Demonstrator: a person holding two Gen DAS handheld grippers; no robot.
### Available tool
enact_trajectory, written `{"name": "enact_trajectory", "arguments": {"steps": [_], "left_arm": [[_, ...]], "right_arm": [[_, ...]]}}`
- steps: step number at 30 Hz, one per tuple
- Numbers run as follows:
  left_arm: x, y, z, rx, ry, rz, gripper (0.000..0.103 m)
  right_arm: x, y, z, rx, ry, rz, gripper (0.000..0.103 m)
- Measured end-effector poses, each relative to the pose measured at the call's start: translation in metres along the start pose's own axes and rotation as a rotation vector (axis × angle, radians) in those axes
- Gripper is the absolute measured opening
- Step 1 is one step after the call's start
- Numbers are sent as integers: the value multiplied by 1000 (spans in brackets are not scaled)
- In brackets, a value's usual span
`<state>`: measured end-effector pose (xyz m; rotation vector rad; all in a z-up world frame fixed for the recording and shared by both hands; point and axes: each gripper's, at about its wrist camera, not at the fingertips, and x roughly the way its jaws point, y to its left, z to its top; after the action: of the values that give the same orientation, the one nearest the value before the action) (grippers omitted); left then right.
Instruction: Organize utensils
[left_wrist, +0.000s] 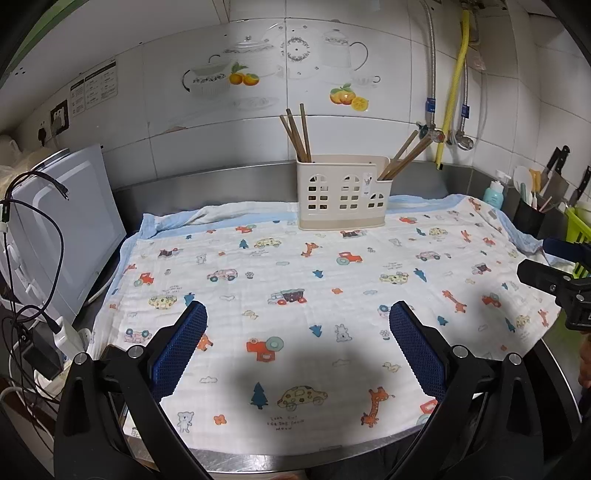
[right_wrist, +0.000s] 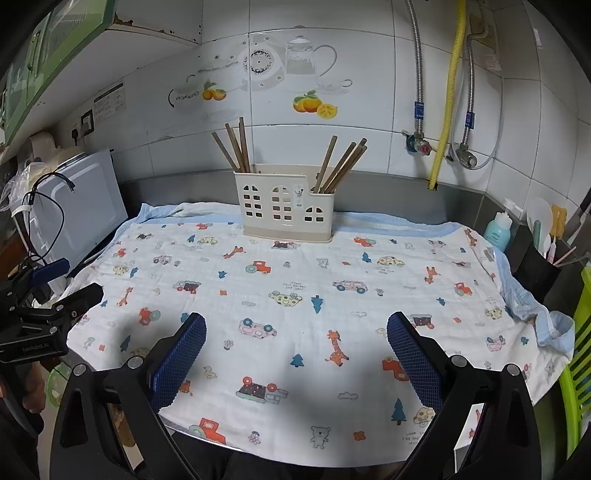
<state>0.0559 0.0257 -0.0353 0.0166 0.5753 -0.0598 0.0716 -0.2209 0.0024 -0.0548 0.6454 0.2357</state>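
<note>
Left gripper (left_wrist: 297, 310): fingers spread wide, nothing between the blue pads (left_wrist: 181, 347); it hangs over the near part of the cloth (left_wrist: 332, 280). Right gripper (right_wrist: 295, 321): likewise spread and empty, over the near edge of the same cloth. Each shows in the other's view, the right gripper at the right margin of the left wrist view and the left gripper at the left margin of the right wrist view.

Holder (right_wrist: 284, 201): cream plastic, house-shaped cut-outs, upright at the far middle of the cloth, close to the steel backsplash. Chopsticks in two groups: left group (right_wrist: 234, 147) stands in the left end compartment, leaning slightly left; right group (right_wrist: 341, 164) sits in the lower right compartment, leaning right. Exact count in the right group is hard to tell, as the sticks overlap.

Appliance (right_wrist: 83, 206): white, at the far left, cables draped over it. Black cup (right_wrist: 535, 269) with utensils at the far right, a teal bottle (right_wrist: 496, 229) behind it.
</note>
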Motion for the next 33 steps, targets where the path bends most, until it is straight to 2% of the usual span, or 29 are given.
{"name": "enact_trajectory", "arguments": {"steps": [33], "left_arm": [[3,-2,-3,0,14,2,98]], "right_arm": [[3,2,-2,-2,5,4,95]]}}
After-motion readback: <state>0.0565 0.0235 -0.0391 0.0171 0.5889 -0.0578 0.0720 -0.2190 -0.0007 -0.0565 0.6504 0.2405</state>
